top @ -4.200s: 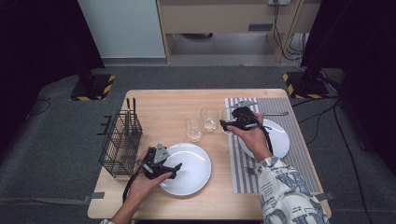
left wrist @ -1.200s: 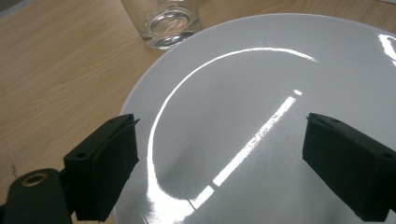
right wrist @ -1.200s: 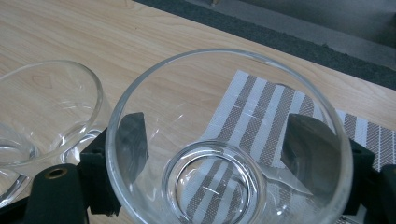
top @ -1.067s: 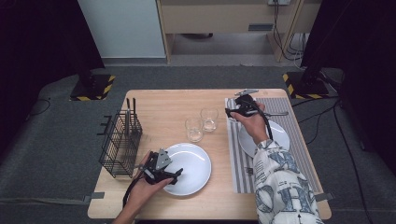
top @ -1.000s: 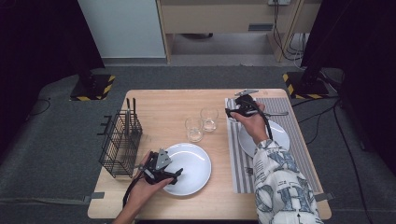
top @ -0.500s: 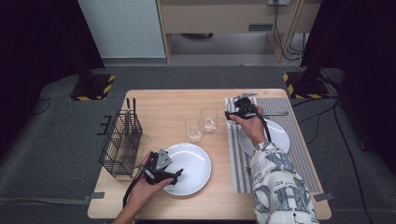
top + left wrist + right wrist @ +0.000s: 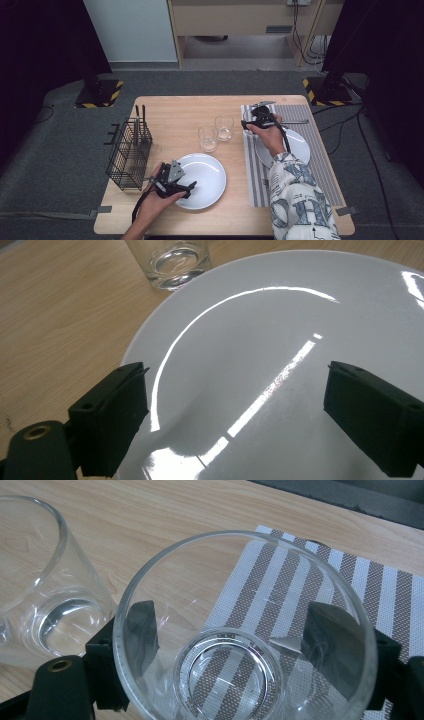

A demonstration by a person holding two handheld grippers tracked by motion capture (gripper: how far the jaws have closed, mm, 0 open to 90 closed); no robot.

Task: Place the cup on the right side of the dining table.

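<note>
Clearly clamped between the jaws of the right tool (image 7: 240,655): a clear round drinking glass (image 7: 245,630), upright above the left edge of the grey striped placemat (image 7: 350,590), near a second clear glass (image 7: 40,580) on the wooden tabletop (image 7: 150,515). Meanwhile, hovering released, jaws wide apart, over the round white plate (image 7: 260,355): the left tool (image 7: 240,420).

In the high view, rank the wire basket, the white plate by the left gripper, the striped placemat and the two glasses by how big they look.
1. Striped placemat
2. White plate and wire basket: too close to rank.
3. The two glasses: smallest, alike in size.
</note>
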